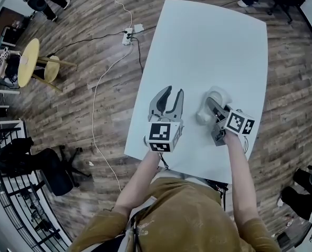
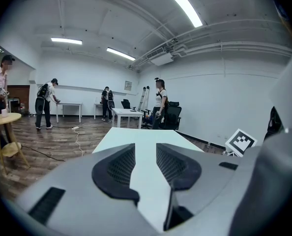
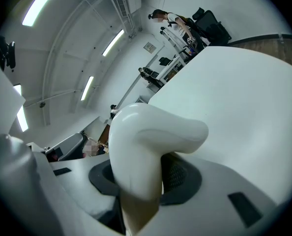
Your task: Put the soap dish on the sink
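Head view: left gripper (image 1: 174, 92) over the near part of the white table (image 1: 208, 41), jaws spread, nothing between them. Right gripper (image 1: 212, 105) just beside it, clamped on the white soap dish (image 1: 220, 95), low over the table and close to the near edge. No sink anywhere in sight, so no telling which way the dish has to go.

Left gripper view: jaws parted, bare table (image 2: 136, 134) showing through the gap. Aimed along the table's length toward its far end. Marker cube (image 2: 241, 141) of the other gripper off at the right, which puts the dish on the right of this empty gripper.

Right gripper view: soap dish (image 3: 146, 136) pinched between the dark pads, caught by one end. Long side running out and away from the jaws, curved lip overhanging toward the table (image 3: 234, 107). Whole view tipped sideways. Likely a carry for the right hand alone, with the left free to steady.
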A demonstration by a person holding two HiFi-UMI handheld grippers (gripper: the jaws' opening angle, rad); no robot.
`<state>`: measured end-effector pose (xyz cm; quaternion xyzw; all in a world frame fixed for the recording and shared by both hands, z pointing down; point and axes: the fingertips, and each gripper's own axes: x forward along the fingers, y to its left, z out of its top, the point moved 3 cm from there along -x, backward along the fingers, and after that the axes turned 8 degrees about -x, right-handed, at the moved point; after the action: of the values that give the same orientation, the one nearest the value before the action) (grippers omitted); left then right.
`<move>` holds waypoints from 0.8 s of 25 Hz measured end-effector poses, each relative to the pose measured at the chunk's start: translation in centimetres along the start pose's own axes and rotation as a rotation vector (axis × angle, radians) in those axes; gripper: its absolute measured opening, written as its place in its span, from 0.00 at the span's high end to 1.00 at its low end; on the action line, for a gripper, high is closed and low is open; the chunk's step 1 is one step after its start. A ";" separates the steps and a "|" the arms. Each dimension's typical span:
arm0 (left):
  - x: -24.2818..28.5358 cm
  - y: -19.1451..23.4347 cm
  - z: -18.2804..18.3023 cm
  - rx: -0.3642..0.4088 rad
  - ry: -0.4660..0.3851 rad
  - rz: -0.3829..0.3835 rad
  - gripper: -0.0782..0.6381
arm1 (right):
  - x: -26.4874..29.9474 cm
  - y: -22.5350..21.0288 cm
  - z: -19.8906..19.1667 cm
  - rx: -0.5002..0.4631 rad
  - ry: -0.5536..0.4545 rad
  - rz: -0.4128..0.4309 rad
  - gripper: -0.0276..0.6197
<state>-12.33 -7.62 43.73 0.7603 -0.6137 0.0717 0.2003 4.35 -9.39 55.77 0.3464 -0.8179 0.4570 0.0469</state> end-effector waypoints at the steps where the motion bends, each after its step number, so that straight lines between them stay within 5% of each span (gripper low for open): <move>1: 0.1 0.1 0.0 -0.001 0.001 -0.001 0.70 | 0.2 0.1 -0.1 0.014 0.000 0.005 0.71; 11: 0.3 0.5 -1.0 -0.024 0.036 -0.015 0.70 | 0.9 0.1 -1.1 0.071 0.032 0.001 0.70; 20: 0.6 0.4 -1.6 -0.034 0.054 -0.033 0.70 | 0.8 -0.5 -2.0 0.006 0.095 -0.063 0.64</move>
<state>-12.36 -7.62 45.55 0.7648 -0.5964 0.0786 0.2308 3.55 -8.46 57.59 0.3501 -0.8019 0.4738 0.0993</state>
